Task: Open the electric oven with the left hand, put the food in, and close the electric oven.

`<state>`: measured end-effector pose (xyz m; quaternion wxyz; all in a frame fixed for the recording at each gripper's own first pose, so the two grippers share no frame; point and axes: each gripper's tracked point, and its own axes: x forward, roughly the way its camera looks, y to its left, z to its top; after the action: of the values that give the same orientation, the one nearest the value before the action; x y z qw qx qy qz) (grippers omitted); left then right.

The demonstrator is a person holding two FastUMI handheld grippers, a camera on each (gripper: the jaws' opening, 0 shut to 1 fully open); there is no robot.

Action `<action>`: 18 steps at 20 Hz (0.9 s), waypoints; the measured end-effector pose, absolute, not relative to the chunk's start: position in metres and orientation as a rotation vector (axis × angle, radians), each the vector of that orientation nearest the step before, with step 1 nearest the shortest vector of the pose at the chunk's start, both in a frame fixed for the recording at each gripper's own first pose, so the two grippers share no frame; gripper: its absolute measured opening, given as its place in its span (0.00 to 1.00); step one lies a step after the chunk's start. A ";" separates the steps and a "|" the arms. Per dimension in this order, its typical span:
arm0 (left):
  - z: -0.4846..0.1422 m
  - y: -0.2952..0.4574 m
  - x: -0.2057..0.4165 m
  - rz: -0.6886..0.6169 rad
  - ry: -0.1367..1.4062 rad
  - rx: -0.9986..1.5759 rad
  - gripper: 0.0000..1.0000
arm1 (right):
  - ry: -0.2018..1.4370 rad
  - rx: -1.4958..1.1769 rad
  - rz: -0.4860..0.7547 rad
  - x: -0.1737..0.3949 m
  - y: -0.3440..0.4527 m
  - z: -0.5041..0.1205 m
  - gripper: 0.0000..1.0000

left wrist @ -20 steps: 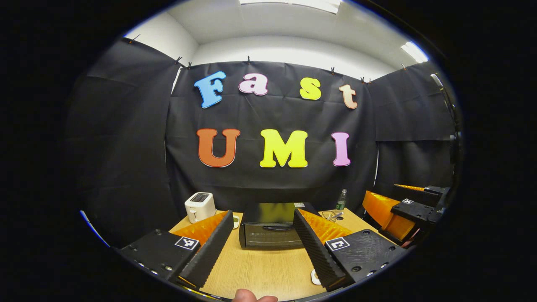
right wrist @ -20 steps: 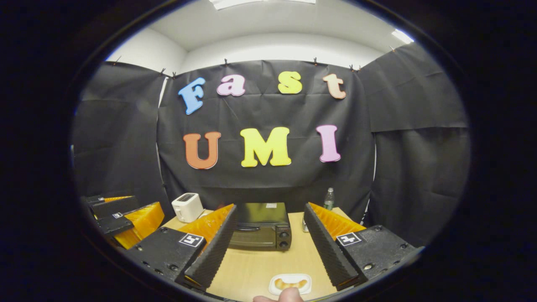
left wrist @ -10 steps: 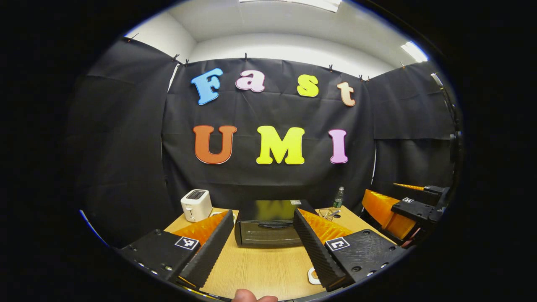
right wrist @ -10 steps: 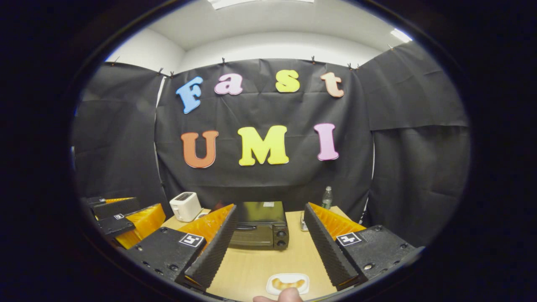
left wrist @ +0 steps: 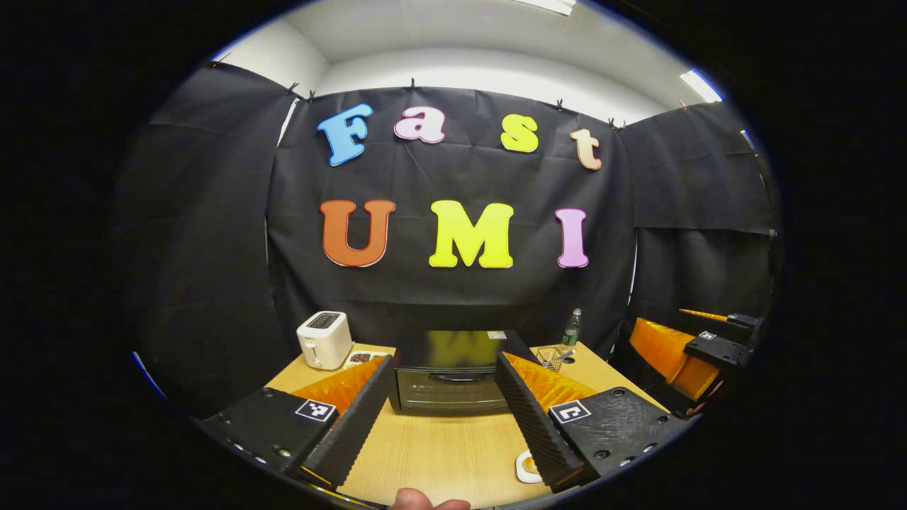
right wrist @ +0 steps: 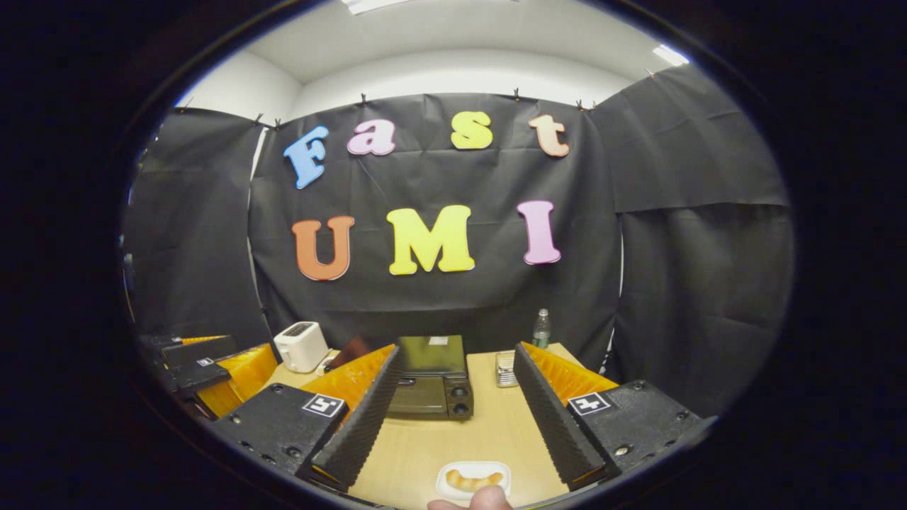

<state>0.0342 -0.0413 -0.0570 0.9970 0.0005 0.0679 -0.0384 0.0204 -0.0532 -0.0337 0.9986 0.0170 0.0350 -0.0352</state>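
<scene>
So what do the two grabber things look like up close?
The left gripper and right gripper look alike. Each has two long wedge-shaped fingers with ribbed inner faces, fixed to flat black blocks with small screws. Every block carries a square black-and-white marker tag.

Each hand-held gripper (left wrist: 443,407) has a black screwed body with square white-and-black marker tags
</scene>
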 end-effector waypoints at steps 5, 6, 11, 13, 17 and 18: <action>-0.088 -0.057 0.073 -0.093 0.179 0.022 0.94 | 0.103 0.041 -0.123 0.026 -0.088 -0.049 0.99; -0.093 -0.062 0.086 -0.099 0.183 0.022 0.94 | 0.110 0.045 -0.137 0.027 -0.095 -0.052 0.99; -0.118 -0.075 0.150 -0.125 0.203 0.064 0.94 | 0.162 0.051 -0.203 0.031 -0.129 -0.069 0.99; -0.135 -0.081 0.175 -0.136 0.234 0.068 0.94 | 0.178 0.044 -0.226 0.033 -0.140 -0.075 0.97; -0.165 -0.088 0.224 -0.146 0.285 0.057 0.94 | 0.229 0.040 -0.252 0.041 -0.153 -0.089 0.97; -0.171 -0.089 0.233 -0.146 0.296 0.057 0.94 | 0.241 0.037 -0.254 0.043 -0.154 -0.093 0.97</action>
<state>0.2327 -0.0893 -0.1714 0.9860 0.0282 0.1471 -0.0729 0.0432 -0.1543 -0.0926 0.9845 0.0185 0.1201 -0.1265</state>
